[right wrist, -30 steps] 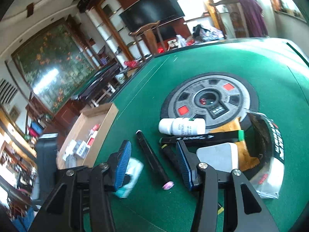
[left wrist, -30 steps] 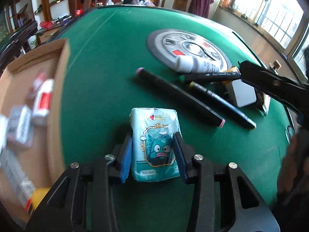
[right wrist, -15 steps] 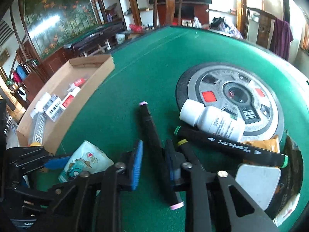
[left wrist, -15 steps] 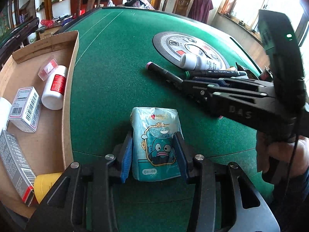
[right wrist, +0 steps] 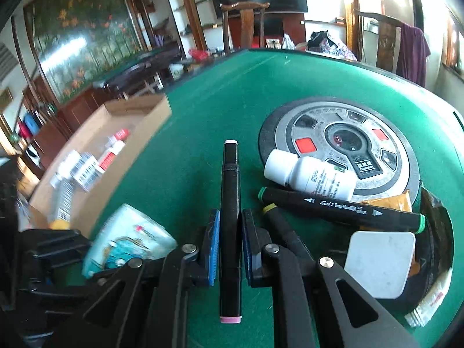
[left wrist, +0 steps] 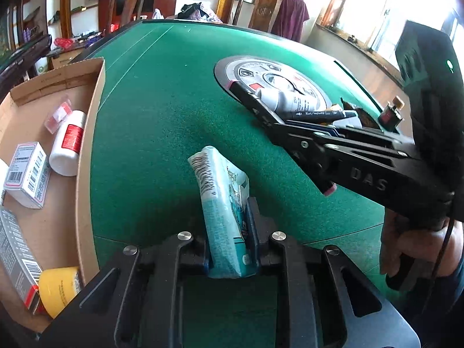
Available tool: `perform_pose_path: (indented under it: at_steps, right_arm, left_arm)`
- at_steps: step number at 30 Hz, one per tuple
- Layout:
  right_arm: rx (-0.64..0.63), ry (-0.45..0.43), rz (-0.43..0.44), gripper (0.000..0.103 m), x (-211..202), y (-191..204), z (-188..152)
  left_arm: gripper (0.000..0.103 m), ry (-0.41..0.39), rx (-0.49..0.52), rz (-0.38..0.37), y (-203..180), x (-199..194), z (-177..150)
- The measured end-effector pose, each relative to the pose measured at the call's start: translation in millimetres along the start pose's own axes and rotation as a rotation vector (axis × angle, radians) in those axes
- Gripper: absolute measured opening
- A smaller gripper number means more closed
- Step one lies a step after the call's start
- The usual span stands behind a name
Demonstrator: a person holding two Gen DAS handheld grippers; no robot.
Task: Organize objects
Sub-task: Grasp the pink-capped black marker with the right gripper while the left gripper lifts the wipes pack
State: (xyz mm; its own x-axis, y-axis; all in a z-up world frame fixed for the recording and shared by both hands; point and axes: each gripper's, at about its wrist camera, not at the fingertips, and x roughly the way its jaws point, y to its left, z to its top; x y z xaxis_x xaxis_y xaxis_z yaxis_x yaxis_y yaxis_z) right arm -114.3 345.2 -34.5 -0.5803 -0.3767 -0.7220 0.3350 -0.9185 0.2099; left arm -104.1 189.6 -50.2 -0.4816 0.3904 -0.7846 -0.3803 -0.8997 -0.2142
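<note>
My left gripper (left wrist: 227,232) is shut on a teal tissue pack (left wrist: 221,200), which is turned on edge above the green table (left wrist: 174,110). The pack also shows blurred in the right wrist view (right wrist: 127,240). My right gripper (right wrist: 230,232) is shut on a black marker with pink ends (right wrist: 230,203); in the left wrist view this gripper (left wrist: 290,127) reaches over the table from the right. A cardboard box (left wrist: 58,217) at the left holds a white bottle (left wrist: 68,148), small cartons (left wrist: 27,174) and a yellow item (left wrist: 58,290).
Near the grey round centre panel (right wrist: 342,142) lie a white bottle (right wrist: 313,177), a green-ended black marker (right wrist: 342,208), a yellow-ended marker (right wrist: 278,223), a white square item (right wrist: 380,261) and snack packets (right wrist: 388,203). Chairs stand beyond the table.
My left gripper has closed tighter and turned the tissue pack onto its edge. My right gripper has closed on the pink-ended marker.
</note>
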Motion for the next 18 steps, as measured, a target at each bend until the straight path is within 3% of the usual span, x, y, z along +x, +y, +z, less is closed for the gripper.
perform_pose_path:
  at_steps: [18]
  right_arm:
    - [0.209, -0.130, 0.036, 0.013, -27.4, -12.4, -13.6]
  left_arm:
    - [0.014, -0.040, -0.023, -0.060, 9.9, -28.1, 1.2]
